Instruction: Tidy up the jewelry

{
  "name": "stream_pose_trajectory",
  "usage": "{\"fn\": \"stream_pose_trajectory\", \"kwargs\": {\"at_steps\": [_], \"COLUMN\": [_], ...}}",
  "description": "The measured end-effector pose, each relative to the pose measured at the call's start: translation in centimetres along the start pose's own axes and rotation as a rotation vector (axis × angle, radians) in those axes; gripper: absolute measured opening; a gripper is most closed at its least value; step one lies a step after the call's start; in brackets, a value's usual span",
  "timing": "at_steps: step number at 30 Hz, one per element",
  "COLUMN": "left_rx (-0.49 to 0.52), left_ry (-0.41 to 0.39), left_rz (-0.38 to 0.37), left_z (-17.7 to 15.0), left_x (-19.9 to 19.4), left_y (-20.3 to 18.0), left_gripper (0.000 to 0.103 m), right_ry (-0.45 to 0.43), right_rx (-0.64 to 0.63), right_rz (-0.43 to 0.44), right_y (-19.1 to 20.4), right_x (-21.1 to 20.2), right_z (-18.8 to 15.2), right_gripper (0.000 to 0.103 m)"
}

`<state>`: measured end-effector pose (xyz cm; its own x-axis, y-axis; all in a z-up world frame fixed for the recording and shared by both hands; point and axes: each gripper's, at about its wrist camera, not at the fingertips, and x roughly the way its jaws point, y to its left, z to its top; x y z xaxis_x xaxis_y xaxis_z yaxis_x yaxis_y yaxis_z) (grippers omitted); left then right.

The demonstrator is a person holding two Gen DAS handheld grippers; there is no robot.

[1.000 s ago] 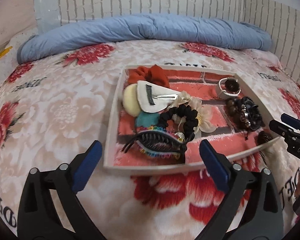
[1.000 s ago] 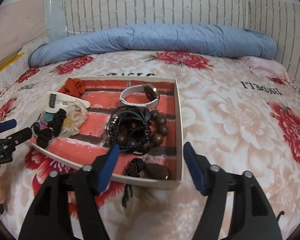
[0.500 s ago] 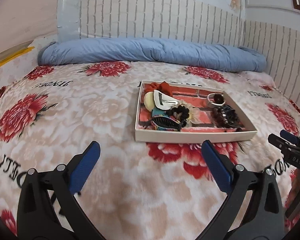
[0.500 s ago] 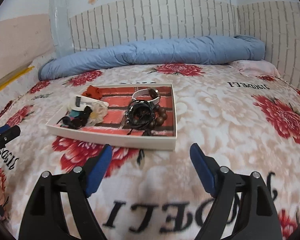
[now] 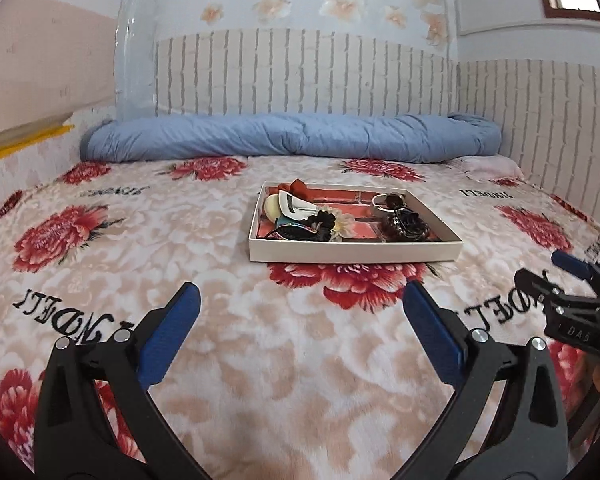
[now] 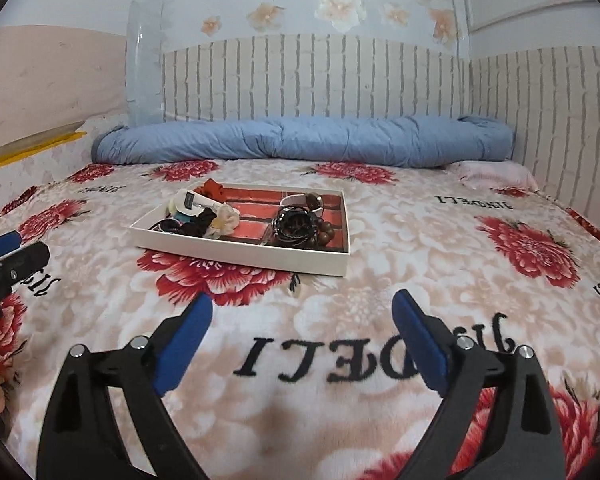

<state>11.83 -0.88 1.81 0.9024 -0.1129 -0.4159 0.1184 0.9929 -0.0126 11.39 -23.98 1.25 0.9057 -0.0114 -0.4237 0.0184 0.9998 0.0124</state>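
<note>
White tray (image 5: 352, 251) holds jewelry pile (image 5: 404, 222) and hair accessories (image 5: 300, 216), resting mid-bed on floral blanket (image 5: 100, 272). Left gripper (image 5: 300, 312) and right gripper (image 6: 302, 320) both released, empty, well short of tray.

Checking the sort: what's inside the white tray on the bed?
The white tray holds hair accessories on its left side and a watch with dark bead bracelets on its right. The near wall hides anything low behind it.
</note>
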Motion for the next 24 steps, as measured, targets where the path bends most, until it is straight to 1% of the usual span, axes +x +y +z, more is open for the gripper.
{"fn": "stream_pose_trajectory", "kwargs": {"at_steps": [2, 3, 4, 7, 13, 24], "left_rx": [0.023, 0.026, 0.029, 0.045, 0.048, 0.038], "left_ry": [-0.018, -0.025, -0.037, -0.068, -0.074, -0.101], "left_rz": [0.012, 0.011, 0.010, 0.025, 0.036, 0.039], "left_z": [-0.7, -1.0, -1.3, -2.0, -2.4, -2.7], "left_x": [-0.9, -1.2, -1.6, -2.2, -2.2, -2.7], "left_y": [-0.4, -0.4, -0.4, -0.6, -0.5, -0.3], "left_gripper": [0.098, 0.098, 0.098, 0.098, 0.098, 0.098], "right_ry": [-0.024, -0.036, -0.051, -0.085, -0.118, -0.145], "right_rx": [0.009, 0.010, 0.008, -0.003, -0.037, 0.005], "right_rz": [-0.018, -0.024, -0.029, -0.041, -0.048, -0.034], "right_y": [-0.1, -0.1, 0.0, 0.2, 0.9, 0.1], "right_x": [-1.0, -1.3, -1.6, -2.3, -2.7, -3.2], "right_z": [-0.4, -0.5, -0.5, -0.6, -1.1, -1.6], "right_gripper": [0.093, 0.098, 0.099, 0.099, 0.099, 0.099]}}
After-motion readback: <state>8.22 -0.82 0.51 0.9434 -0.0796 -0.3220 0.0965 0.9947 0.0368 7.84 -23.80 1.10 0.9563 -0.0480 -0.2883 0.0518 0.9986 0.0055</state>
